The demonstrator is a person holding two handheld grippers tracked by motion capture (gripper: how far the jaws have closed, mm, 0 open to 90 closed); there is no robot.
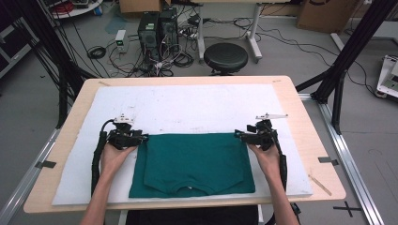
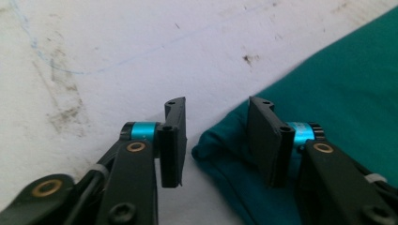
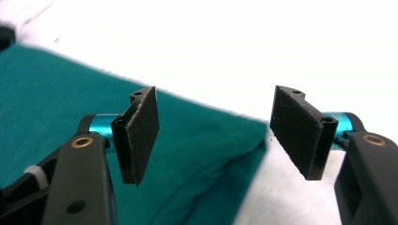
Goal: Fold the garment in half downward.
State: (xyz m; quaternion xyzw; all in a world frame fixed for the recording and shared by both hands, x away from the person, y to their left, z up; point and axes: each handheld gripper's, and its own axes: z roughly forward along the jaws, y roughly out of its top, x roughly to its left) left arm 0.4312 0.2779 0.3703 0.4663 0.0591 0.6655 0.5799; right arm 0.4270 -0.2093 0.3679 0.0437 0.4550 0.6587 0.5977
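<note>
- Hovering, jaws apart and empty: left gripper (image 1: 143, 137) and right gripper (image 1: 238, 135), centre frame, at green shirt (image 1: 195, 161) corners.
- Risk: uneven grabs could skew the fold.

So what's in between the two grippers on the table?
The green shirt, folded on the white mat, lies between the left gripper and right gripper in the high view.

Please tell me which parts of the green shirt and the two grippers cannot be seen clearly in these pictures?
- Green T-shirt, high view: folded, so the sleeves and underside are hidden by its own top layer.
- Collar label, high view: too small to read.
- Left gripper, left gripper view: the shirt's extent is cut off by the right edge.
- Right gripper, right gripper view: the far cloth is blurred; whether the open jaws touch the shirt is unclear.
</note>
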